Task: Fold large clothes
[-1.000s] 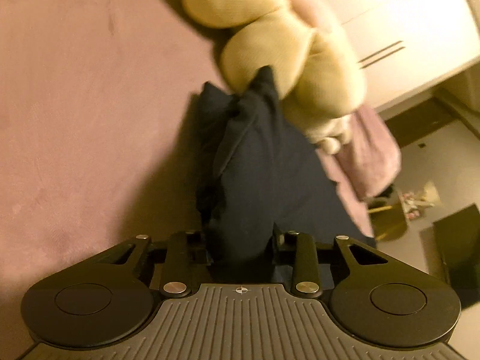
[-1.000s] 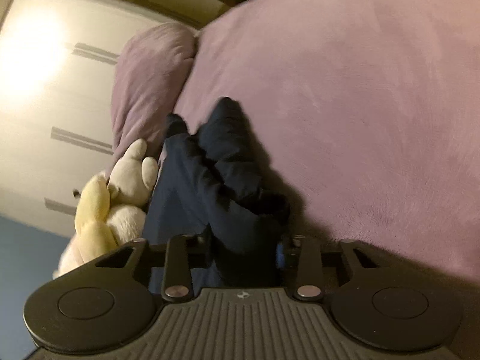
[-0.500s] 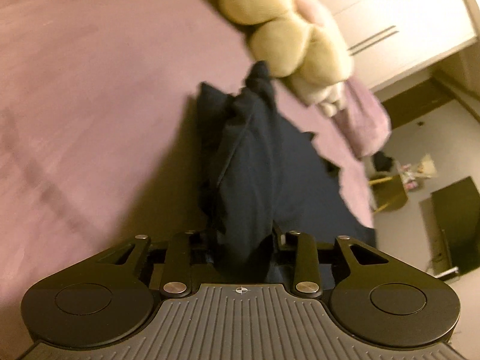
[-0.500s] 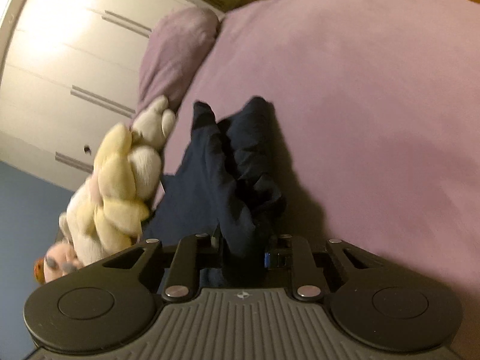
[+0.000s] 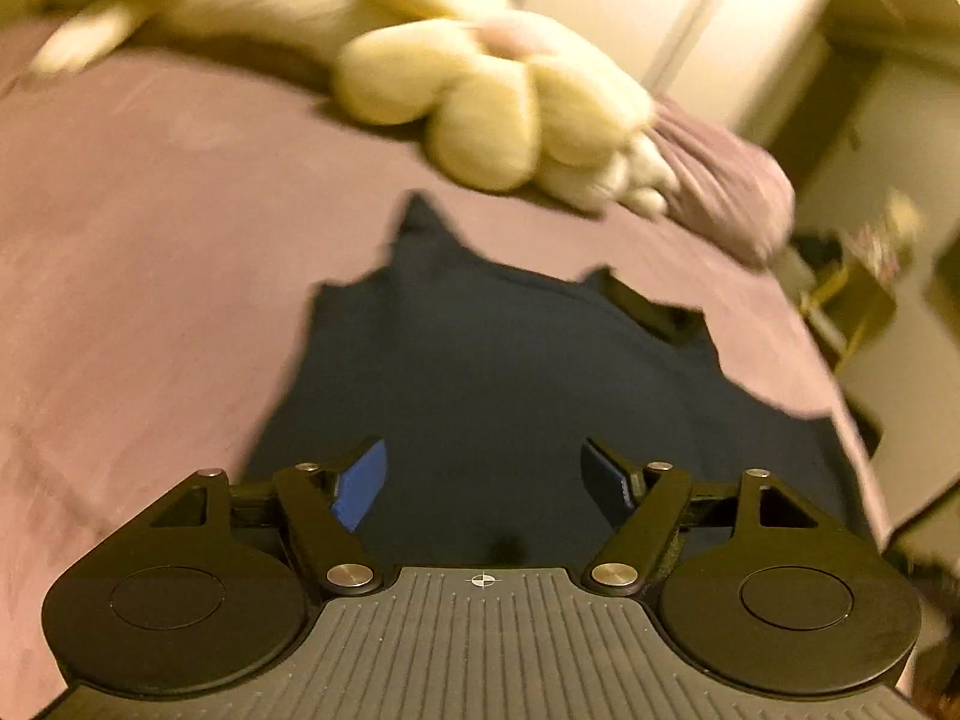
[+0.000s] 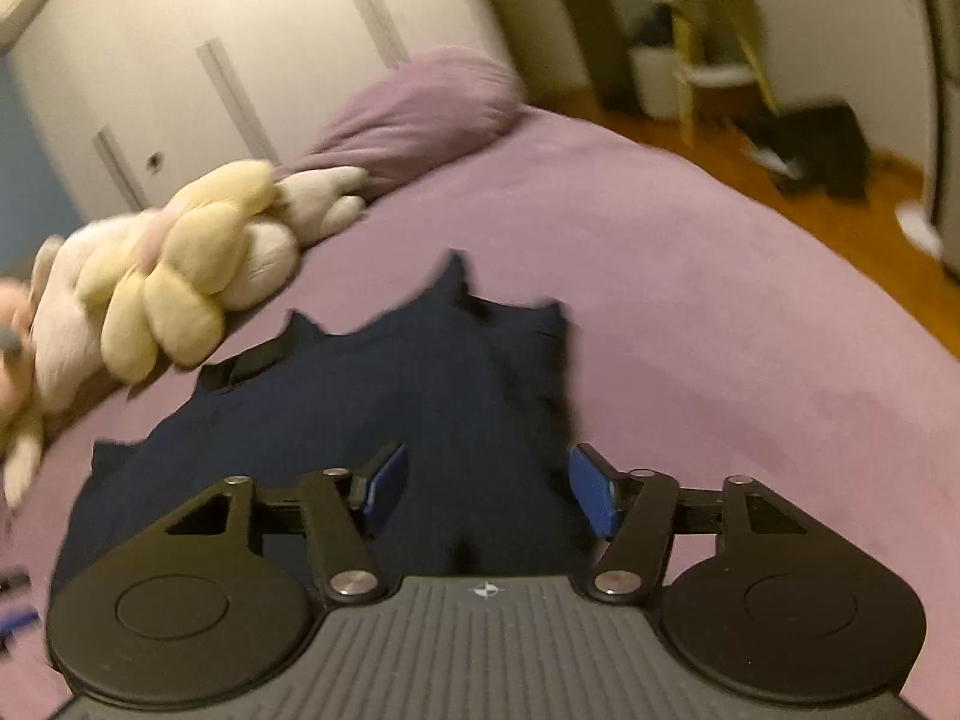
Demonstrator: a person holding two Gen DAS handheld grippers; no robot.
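A dark navy garment (image 5: 510, 372) lies spread on the purple bed cover (image 5: 150, 252), with rumpled points along its far edge. My left gripper (image 5: 483, 483) is open just above its near part, blue pads apart, holding nothing. In the right wrist view the same garment (image 6: 384, 396) lies flat with a bunched fold along its right side. My right gripper (image 6: 489, 492) is open over its near edge and holds nothing.
A cream plush toy (image 5: 480, 114) lies just beyond the garment, also in the right wrist view (image 6: 162, 288). A purple pillow (image 6: 420, 114) sits behind it by white wardrobe doors (image 6: 240, 30). Wooden floor, a yellow stool (image 6: 714, 42) and dark items lie off the bed's right.
Both grippers were shut on the bunched garment held up; now both have opened and let it go. The garment has dropped and lies spread on the bed.
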